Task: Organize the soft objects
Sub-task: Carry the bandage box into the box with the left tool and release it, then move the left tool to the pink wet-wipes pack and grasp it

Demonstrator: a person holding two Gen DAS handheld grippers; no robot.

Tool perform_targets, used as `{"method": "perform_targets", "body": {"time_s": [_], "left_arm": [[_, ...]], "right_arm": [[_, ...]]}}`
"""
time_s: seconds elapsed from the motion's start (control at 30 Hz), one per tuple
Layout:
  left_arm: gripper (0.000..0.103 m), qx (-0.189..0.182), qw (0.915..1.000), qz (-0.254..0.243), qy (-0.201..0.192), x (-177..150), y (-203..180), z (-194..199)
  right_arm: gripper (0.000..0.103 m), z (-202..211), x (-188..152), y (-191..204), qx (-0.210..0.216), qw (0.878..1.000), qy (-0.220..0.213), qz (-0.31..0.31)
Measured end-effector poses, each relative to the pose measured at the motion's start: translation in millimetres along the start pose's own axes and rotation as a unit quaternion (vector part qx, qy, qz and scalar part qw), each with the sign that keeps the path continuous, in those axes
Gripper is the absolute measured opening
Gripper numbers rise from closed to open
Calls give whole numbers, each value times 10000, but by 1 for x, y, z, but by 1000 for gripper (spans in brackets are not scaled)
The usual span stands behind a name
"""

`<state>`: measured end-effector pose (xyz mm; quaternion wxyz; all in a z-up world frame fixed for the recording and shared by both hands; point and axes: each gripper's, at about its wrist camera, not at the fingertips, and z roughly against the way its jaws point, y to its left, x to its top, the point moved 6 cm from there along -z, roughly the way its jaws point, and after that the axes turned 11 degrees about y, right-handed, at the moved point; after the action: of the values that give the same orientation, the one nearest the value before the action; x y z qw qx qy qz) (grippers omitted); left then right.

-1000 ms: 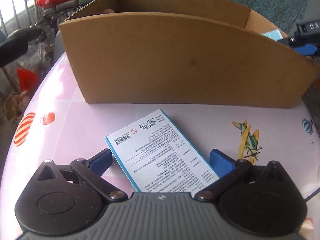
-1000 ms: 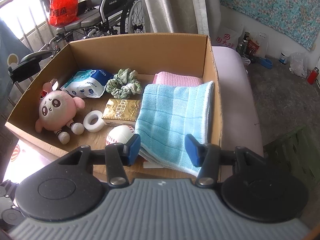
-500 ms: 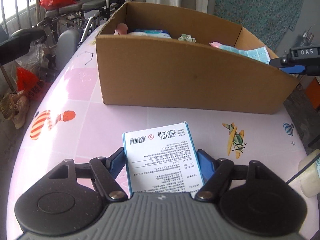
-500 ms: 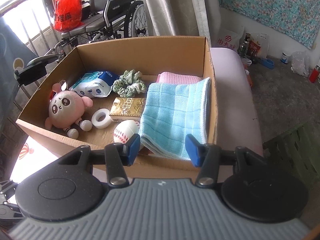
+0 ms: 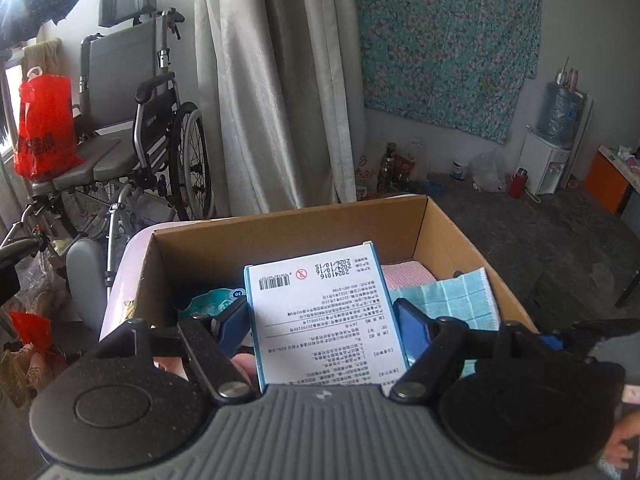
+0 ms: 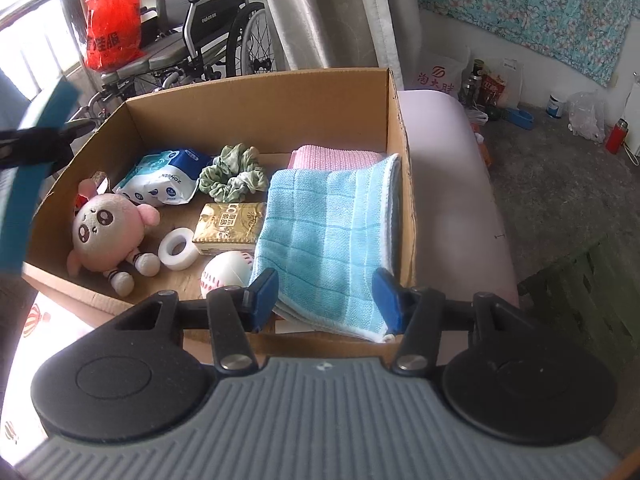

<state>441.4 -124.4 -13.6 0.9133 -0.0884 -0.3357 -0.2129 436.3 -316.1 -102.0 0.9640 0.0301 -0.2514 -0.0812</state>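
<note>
My left tongs are clamped on the white, blue-edged pack, one pad on each long side. Its long axis runs straight out along the tongs, barcode end foremost, over the near wall of the cardboard box. My right tongs are opening with nothing gripped, poised above the blue towel at the box's near right corner.
</note>
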Motion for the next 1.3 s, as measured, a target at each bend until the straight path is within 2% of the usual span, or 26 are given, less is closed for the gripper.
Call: {"method": "perform_targets", "body": {"time_s": [0.1, 0.13, 0.23, 0.3, 0.37, 0.47, 0.53, 0.57, 0.67, 0.77, 0.83, 0.87, 0.93, 0.97, 1.0, 1.03, 1.1, 1.17, 1.3], "left_arm": [[78, 327, 9985, -219, 374, 27, -9, -56], [78, 382, 9968, -318, 620, 30, -10, -78], [79, 443, 9901, -229, 1314, 23, -10, -132], [83, 626, 9864, -40, 1521, 9, -4, -148], [83, 717, 9877, 41, 1390, 0, 2, -142], [88, 796, 9896, -140, 1192, -9, 6, -119], [90, 1037, 9893, -380, 949, -10, 10, -94], [95, 1190, 9885, -400, 843, -12, 15, -82], [97, 1427, 9873, -392, 577, -21, 40, -51], [97, 1821, 9821, -3, 486, -36, 79, -31], [92, 1940, 9786, 247, 643, -47, 103, -28], [82, 1902, 9777, 398, 800, -53, 113, -30], [74, 1742, 9756, 700, 1135, -68, 128, -35], [65, 1654, 9748, 845, 1238, -75, 134, -36], [57, 1412, 9763, 1151, 1172, -80, 140, -33], [53, 1201, 9753, 1449, 1152, -85, 145, -32], [38, 819, 9728, 1818, 1176, -91, 150, -30], [32, 717, 9741, 1797, 1175, -95, 144, -26], [32, 913, 9798, 1225, 1293, -98, 127, -20]], "right_arm": [[52, -1, 1, 2, -51, 10000, 29, 26], [52, 0, 1, 1, -27, 10000, 31, 1], [52, 7, 2, 0, 60, 9999, -55, -68], [53, 14, 2, 0, 81, 9999, -125, -66], [54, 22, 1, 0, 61, 9998, -209, -17], [55, 32, -2, -5, -97, 9993, -360, 31], [57, 37, -3, -15, -316, 9982, -501, -90], [58, 38, -2, -22, -450, 9973, -538, -201], [60, 28, -5, -39, -446, 9975, -307, -451], [60, 8, -15, -50, -347, 9972, 65, -657], [58, 0, -21, -54, -119, 9962, 20, -868], [56, -2, -22, -57, -8, 9953, 33, -971], [41, -6, -22, -56, 287, 9933, 102, -1113], [38, -5, -21, -52, 330, 9939, 138, -1046], [32, -4, -18, -46, 269, 9955, 140, -894], [31, -3, -16, -40, 90, 9974, 138, -707], [30, 0, -15, -34, -128, 9987, 95, -478], [30, 2, -15, -36, -73, 9985, 82, -533], [30, 8, -24, -39, -29, 9985, 66, -552]]}}
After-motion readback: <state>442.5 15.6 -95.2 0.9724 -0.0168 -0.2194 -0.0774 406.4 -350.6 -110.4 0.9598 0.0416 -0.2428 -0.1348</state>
